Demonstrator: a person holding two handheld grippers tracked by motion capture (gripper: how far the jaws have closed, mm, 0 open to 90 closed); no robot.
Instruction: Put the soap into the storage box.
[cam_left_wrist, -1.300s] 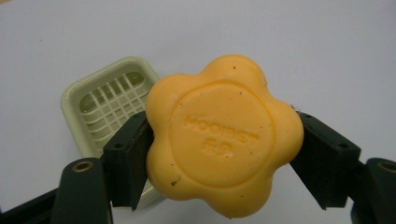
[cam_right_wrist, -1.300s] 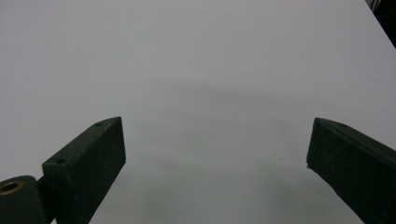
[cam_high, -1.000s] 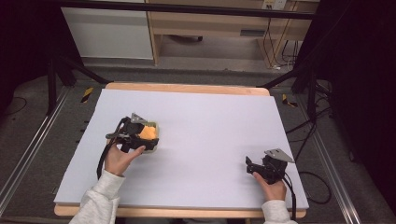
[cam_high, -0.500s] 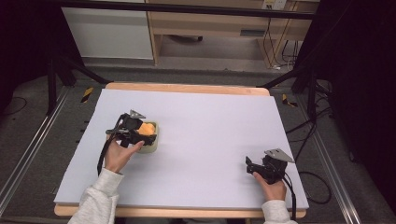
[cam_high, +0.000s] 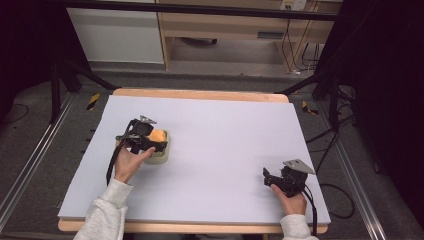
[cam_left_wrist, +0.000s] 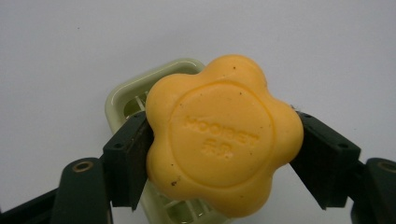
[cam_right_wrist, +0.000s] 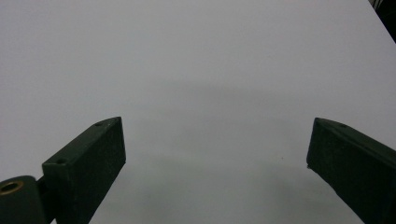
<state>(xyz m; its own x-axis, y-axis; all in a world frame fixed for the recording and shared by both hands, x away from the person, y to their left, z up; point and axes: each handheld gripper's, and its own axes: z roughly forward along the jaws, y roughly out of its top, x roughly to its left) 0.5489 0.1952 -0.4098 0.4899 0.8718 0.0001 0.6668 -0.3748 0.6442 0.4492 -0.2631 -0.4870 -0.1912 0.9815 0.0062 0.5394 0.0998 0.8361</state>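
A flower-shaped orange soap (cam_left_wrist: 223, 137) sits clamped between the two black jaws of my left gripper (cam_left_wrist: 224, 154). Just under the soap lies a pale green soap dish (cam_left_wrist: 140, 91), partly hidden by it. In the high view the left gripper (cam_high: 150, 142) holds the orange soap (cam_high: 157, 135) over the pale green dish (cam_high: 161, 156) on the left part of the table. My right gripper (cam_high: 272, 179) rests near the front right of the table, and in the right gripper view its jaws (cam_right_wrist: 215, 168) stand wide apart with nothing between them.
A lavender-grey mat (cam_high: 225, 135) covers the wooden table (cam_high: 200, 94). Black frame legs and cables stand to the left and right of the table, and a wooden shelf unit (cam_high: 225, 30) is beyond its far edge.
My left hand has shifted a little left and down with the soap, toward the dish. The right hand has stayed in place.
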